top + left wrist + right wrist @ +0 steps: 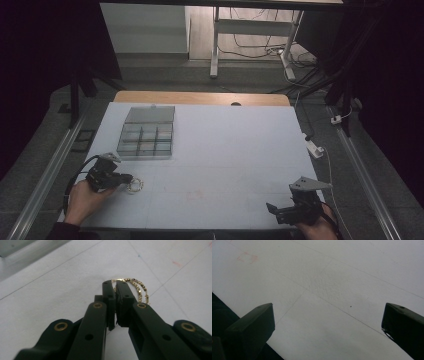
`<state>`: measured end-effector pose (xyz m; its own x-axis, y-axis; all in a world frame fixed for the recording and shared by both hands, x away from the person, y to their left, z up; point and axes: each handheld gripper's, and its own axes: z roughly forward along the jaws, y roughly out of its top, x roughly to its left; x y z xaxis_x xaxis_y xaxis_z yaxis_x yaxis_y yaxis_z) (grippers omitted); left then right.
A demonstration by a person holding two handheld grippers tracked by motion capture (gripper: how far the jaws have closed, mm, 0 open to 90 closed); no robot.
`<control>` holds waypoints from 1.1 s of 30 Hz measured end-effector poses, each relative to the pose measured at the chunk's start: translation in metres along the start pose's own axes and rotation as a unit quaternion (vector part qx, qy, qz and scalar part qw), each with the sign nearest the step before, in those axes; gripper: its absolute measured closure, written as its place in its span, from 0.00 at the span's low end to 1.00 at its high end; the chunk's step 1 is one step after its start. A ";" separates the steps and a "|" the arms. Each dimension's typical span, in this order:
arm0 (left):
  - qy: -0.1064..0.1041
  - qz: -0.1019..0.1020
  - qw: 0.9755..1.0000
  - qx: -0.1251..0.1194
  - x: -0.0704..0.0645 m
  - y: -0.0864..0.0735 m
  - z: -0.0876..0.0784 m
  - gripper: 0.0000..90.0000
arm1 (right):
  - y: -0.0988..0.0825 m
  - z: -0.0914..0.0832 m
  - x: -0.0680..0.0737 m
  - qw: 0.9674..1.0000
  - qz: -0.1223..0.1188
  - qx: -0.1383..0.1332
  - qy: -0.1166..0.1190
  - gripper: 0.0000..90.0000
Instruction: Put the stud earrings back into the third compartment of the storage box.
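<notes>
Left gripper [116, 286] low at the near left of the white surface [225, 150], its fingers [109, 300] pressed together on a strand of the gold chain [138, 288]; the rest of the chain lies coiled on the surface just beyond the tips, seen from above as a small pale loop [135, 186]. Right gripper [272, 209] at the near right edge, well apart, fingers [254, 325] spread wide over bare surface, nothing between them. Risks, as judged: the pinch takes only a thin strand near the tips, so a quick lift could let it slip; loose loops may snag or knot; trailing chain could catch the rim of the clear compartment box [147, 134] if carried there. No brand, label or legible writing seen anywhere.
</notes>
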<state>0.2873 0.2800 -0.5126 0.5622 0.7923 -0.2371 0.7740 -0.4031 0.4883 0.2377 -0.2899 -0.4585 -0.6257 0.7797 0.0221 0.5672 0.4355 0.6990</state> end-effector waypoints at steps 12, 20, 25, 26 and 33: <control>-0.008 -0.014 0.998 -0.057 -0.001 0.008 -0.018 0.96 | 0.000 0.000 0.000 1.000 0.001 -0.001 0.001 0.00; -0.008 -0.020 0.995 -0.095 0.001 0.019 -0.030 0.96 | -0.001 -0.001 -0.001 1.000 0.004 -0.005 0.003 0.00; -0.001 -0.019 0.994 -0.104 0.003 0.026 -0.032 0.96 | -0.001 -0.001 -0.001 1.000 0.003 -0.005 0.003 0.00; 0.002 -0.021 0.994 -0.108 0.004 0.029 -0.032 0.96 | -0.001 -0.001 -0.001 1.000 0.003 -0.005 0.003 0.00; 0.001 -0.029 0.992 -0.123 0.010 0.039 -0.033 0.96 | -0.001 -0.001 -0.001 1.000 0.004 -0.005 0.004 0.00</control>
<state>0.3138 0.2873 -0.4679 0.5180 0.8119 -0.2694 0.7104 -0.2329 0.6641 0.2376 -0.2916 -0.4581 -0.6248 0.7801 0.0331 0.5672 0.4244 0.7058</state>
